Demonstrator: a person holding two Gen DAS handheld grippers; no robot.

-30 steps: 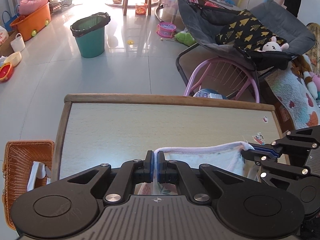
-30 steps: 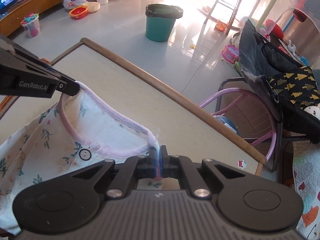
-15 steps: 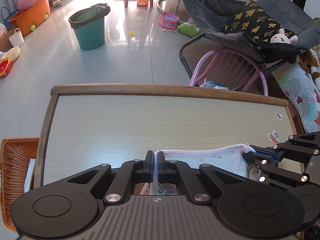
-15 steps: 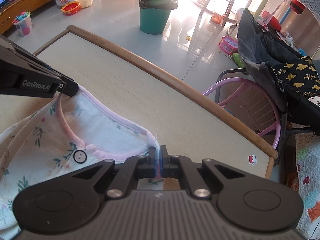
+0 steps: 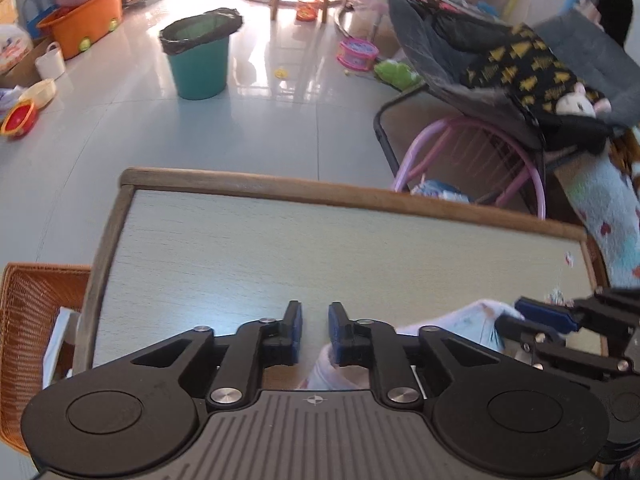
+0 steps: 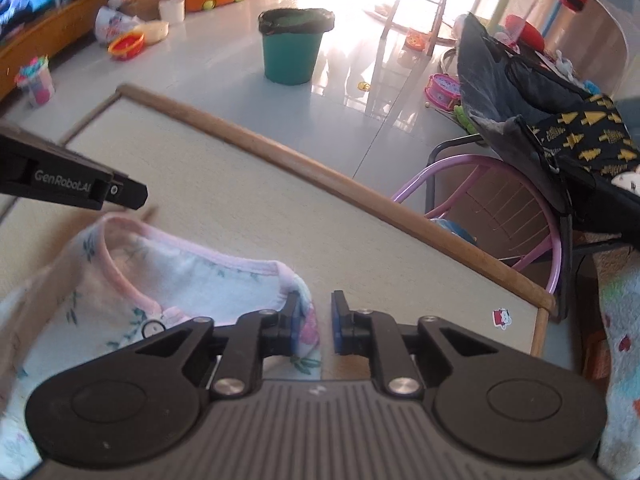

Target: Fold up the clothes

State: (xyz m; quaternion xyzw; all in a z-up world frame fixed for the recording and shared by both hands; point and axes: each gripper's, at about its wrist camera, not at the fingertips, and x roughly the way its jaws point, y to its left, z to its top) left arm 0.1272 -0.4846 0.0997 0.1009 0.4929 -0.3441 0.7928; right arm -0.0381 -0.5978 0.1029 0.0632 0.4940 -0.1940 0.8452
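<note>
Both grippers have their jaws apart, left gripper and right gripper, holding nothing. Floral shirt sits loose on the table, lower left of frame, neckline up, so folding's barely started imo

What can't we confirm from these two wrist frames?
- Floral garment: lower part cut off by the frame edge and the right gripper body in the right wrist view.
- Garment in the left wrist view: mostly hidden behind the left gripper; blurred.
- Wicker basket: contents cut off, left wrist view.
</note>
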